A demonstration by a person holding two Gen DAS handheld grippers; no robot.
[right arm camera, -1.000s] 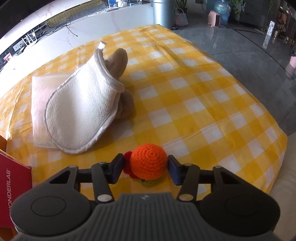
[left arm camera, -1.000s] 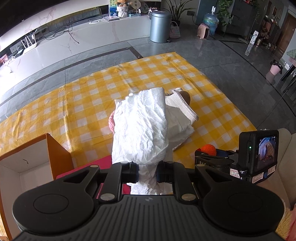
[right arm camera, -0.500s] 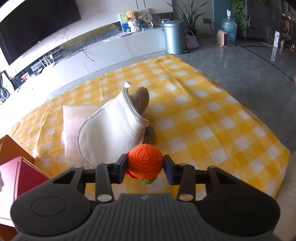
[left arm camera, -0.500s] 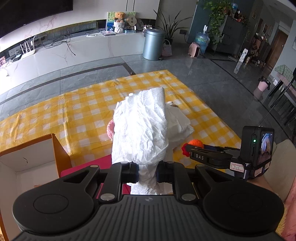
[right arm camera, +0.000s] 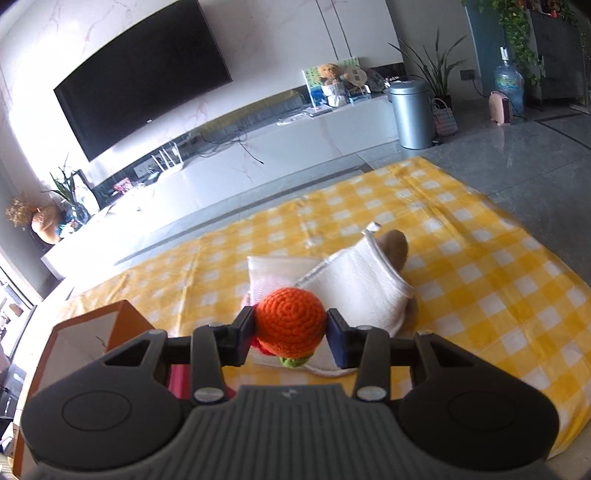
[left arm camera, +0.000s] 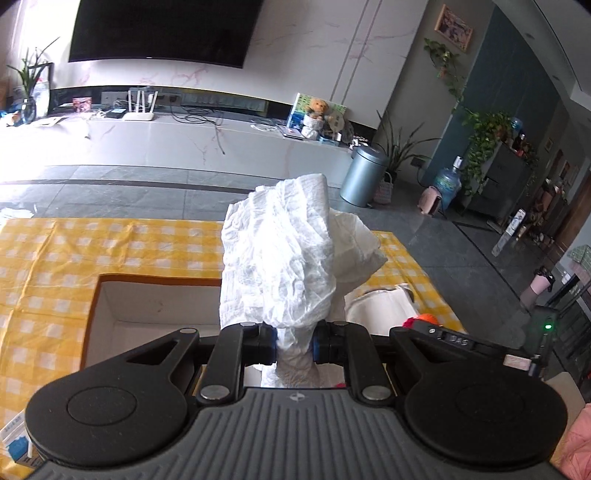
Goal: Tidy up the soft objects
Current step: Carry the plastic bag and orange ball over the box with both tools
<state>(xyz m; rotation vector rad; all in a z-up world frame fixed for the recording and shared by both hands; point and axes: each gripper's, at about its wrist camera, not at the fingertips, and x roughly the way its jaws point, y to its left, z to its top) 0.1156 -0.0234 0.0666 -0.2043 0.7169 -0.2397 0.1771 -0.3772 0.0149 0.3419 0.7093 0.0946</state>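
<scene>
Where the yellow checked cloth (left arm camera: 110, 243) covers the floor, an open cardboard box (left arm camera: 155, 310) is seen at the left, its pale inside showing. Behind it, a long white ledge (left arm camera: 184, 144) is set under a dark wall screen (left arm camera: 162, 31), and a grey bin (left arm camera: 362, 177) stands further right. Much of the middle of the left wrist view is blocked by a crumpled white cloth (left arm camera: 284, 266), which rises upright from the left gripper (left arm camera: 293, 345). That cloth is pinched by its lower end between narrowly set jaws, with both pads pressed on it. To the right, a cream mitt (right arm camera: 365, 291) is seen lying on the checked cloth, over a flat pale pink pad (right arm camera: 273, 273) and against a brown plush shape (right arm camera: 395, 247). In front of the mitt, an orange crocheted ball (right arm camera: 291, 323) is held in the right gripper (right arm camera: 290, 332). Its jaws have just been closing and now stand moderately apart, both pads pressed on the ball's sides. A green and red crocheted part shows under the ball. The ball is held off the cloth.
</scene>
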